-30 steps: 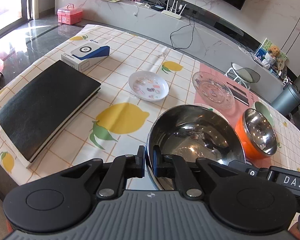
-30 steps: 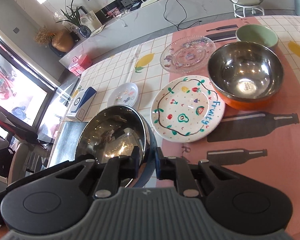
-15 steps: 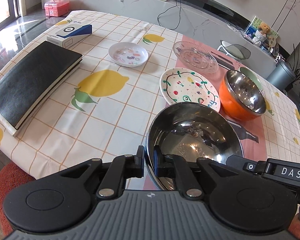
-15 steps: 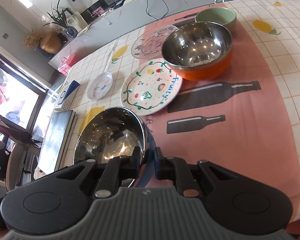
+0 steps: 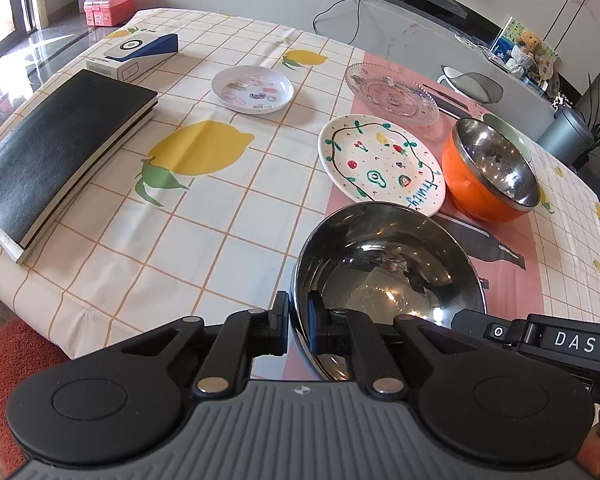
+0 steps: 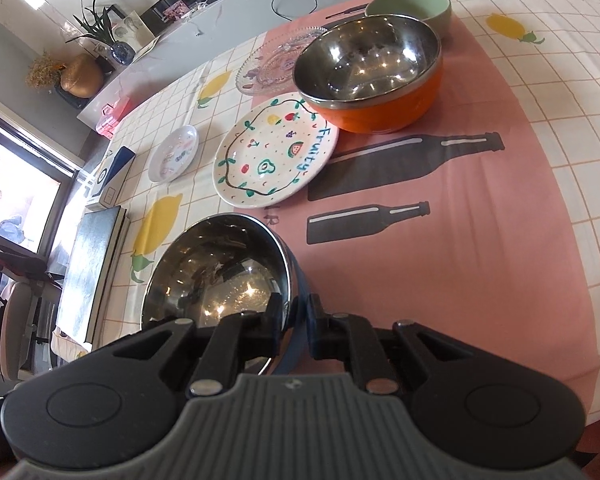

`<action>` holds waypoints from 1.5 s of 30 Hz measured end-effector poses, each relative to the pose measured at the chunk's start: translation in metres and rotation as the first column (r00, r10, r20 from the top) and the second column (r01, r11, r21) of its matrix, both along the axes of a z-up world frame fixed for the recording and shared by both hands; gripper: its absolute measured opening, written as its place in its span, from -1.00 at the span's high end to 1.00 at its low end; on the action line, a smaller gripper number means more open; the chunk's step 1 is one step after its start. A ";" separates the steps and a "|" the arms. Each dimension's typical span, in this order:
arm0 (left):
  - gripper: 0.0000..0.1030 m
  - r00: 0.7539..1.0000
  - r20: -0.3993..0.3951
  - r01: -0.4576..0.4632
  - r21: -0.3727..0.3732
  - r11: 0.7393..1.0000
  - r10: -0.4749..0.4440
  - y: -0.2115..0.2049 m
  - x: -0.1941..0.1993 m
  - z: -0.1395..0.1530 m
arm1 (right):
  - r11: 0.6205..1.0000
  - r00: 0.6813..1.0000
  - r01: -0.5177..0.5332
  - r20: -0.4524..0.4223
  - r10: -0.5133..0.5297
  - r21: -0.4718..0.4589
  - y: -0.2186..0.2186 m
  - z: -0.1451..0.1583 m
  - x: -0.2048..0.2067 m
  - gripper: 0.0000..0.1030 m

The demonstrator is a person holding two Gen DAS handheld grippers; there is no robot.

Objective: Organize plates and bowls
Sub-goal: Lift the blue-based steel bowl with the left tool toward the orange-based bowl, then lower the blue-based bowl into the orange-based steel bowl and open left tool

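Note:
A steel bowl with a dark blue outside (image 5: 384,264) is held by its rim from both sides, low over the table's near edge. My left gripper (image 5: 299,326) is shut on its left rim, and my right gripper (image 6: 294,316) is shut on the right rim of the same steel bowl (image 6: 216,264). Whether the bowl rests on the cloth I cannot tell. Beyond it lie the "Fruity" plate (image 5: 380,164), an orange steel-lined bowl (image 5: 488,168), a glass plate (image 5: 392,94), a small white plate (image 5: 252,88) and a green bowl (image 6: 410,6).
A black book (image 5: 56,160) lies at the table's left edge, with a white and blue box (image 5: 136,54) behind it. A red cushion (image 5: 16,360) sits below the near edge. A pink runner with bottle prints (image 6: 480,220) covers the right part.
Both grippers drew the steel bowl back toward the table's near edge and lower. The "Fruity" plate, hidden behind the bowl in the left wrist view before, now shows in full.

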State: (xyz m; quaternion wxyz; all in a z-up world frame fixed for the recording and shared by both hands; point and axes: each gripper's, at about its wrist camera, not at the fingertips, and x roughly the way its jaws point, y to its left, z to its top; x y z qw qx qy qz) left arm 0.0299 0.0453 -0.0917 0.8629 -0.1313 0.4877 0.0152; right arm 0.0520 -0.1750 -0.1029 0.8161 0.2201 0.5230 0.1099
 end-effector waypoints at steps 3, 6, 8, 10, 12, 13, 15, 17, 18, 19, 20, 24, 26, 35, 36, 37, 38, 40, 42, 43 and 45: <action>0.77 1.000 -0.001 -0.002 -0.002 1.000 0.002 0.001 0.000 -0.001 | 1.000 1.000 -0.003 0.001 0.003 -0.006 0.001 0.000 0.000 0.82; 0.58 1.000 0.013 -0.009 0.004 1.000 0.009 0.002 0.000 0.001 | 1.000 1.000 -0.013 0.007 0.013 0.007 0.002 0.002 0.000 0.72; 0.36 1.000 0.024 -0.007 0.018 1.000 0.007 0.002 0.000 0.004 | 1.000 1.000 -0.016 0.021 0.016 0.001 0.002 0.005 -0.001 0.59; 0.22 0.999 0.031 -0.009 0.026 1.000 0.009 0.003 0.001 0.007 | 1.000 0.999 -0.016 0.039 0.017 -0.019 0.002 0.008 -0.002 0.35; 0.09 0.999 0.040 -0.017 0.027 0.999 0.016 0.005 0.001 0.010 | 0.999 0.998 -0.018 0.056 0.020 -0.033 0.002 0.012 -0.002 0.30; 0.05 0.999 0.047 -0.020 0.028 0.999 0.019 0.005 0.001 0.012 | 0.999 0.998 -0.017 0.062 0.020 -0.036 0.001 0.014 -0.002 0.29; 0.03 0.998 0.063 -0.023 0.030 0.999 0.022 0.006 0.001 0.018 | 0.999 0.997 -0.015 0.073 0.018 -0.042 0.000 0.018 -0.003 0.25; 0.02 0.996 0.088 -0.025 0.033 0.999 0.022 0.006 0.000 0.026 | 0.999 0.996 -0.009 0.092 0.014 -0.053 -0.003 0.024 -0.004 0.19; 0.00 0.994 0.103 -0.025 0.033 0.999 0.022 0.006 -0.001 0.030 | 0.998 0.994 -0.006 0.107 0.013 -0.059 -0.004 0.028 -0.005 0.17; 0.00 0.992 0.124 -0.026 0.031 0.999 0.022 0.005 -0.001 0.036 | 0.998 0.993 -0.004 0.121 0.012 -0.065 -0.006 0.031 -0.006 0.13; 0.00 0.989 0.144 -0.026 0.025 0.999 0.022 0.005 -0.001 0.040 | 0.997 0.990 -0.001 0.140 0.011 -0.073 -0.008 0.035 -0.007 0.10; 0.00 0.975 0.220 0.023 -0.003 1.000 -0.021 -0.007 0.003 0.061 | 0.994 0.977 0.011 0.211 0.012 -0.108 -0.017 0.052 -0.011 0.09; 0.00 0.967 0.249 0.060 -0.017 0.998 -0.053 -0.017 0.007 0.069 | 0.993 0.971 0.033 0.238 -0.005 -0.113 -0.026 0.060 -0.011 -0.09; 0.00 0.943 0.285 0.197 -0.060 0.979 -0.172 -0.069 0.034 0.080 | 0.984 0.948 0.135 0.305 -0.095 -0.115 -0.072 0.074 -0.007 -0.31; 0.00 0.943 0.281 0.207 -0.062 0.976 -0.182 -0.074 0.038 0.080 | 0.982 0.946 0.148 0.305 -0.107 -0.116 -0.076 0.073 -0.007 -0.39; 0.00 0.942 0.274 0.218 -0.069 0.973 -0.192 -0.079 0.041 0.078 | 0.981 0.945 0.157 0.305 -0.115 -0.118 -0.081 0.072 -0.006 -0.47; 0.00 0.943 0.267 0.226 -0.078 0.971 -0.198 -0.083 0.045 0.077 | 0.979 0.945 0.164 0.305 -0.121 -0.120 -0.085 0.070 -0.004 -0.48; -0.04 0.949 0.245 0.231 -0.106 0.967 -0.200 -0.089 0.052 0.073 | 0.978 0.945 0.176 0.297 -0.135 -0.116 -0.094 0.065 0.000 -0.48; -0.13 0.952 0.237 0.233 -0.148 0.961 -0.194 -0.093 0.058 0.071 | 0.976 0.946 0.192 0.284 -0.155 -0.105 -0.104 0.059 0.005 -0.48; -0.19 0.952 0.235 0.236 -0.166 0.957 -0.194 -0.095 0.062 0.069 | 0.975 0.947 0.199 0.276 -0.165 -0.101 -0.108 0.055 0.007 -0.48; -0.23 0.957 0.220 0.228 -0.174 0.958 -0.188 -0.101 0.072 0.066 | 0.973 0.947 0.215 0.261 -0.186 -0.089 -0.116 0.050 0.013 -0.48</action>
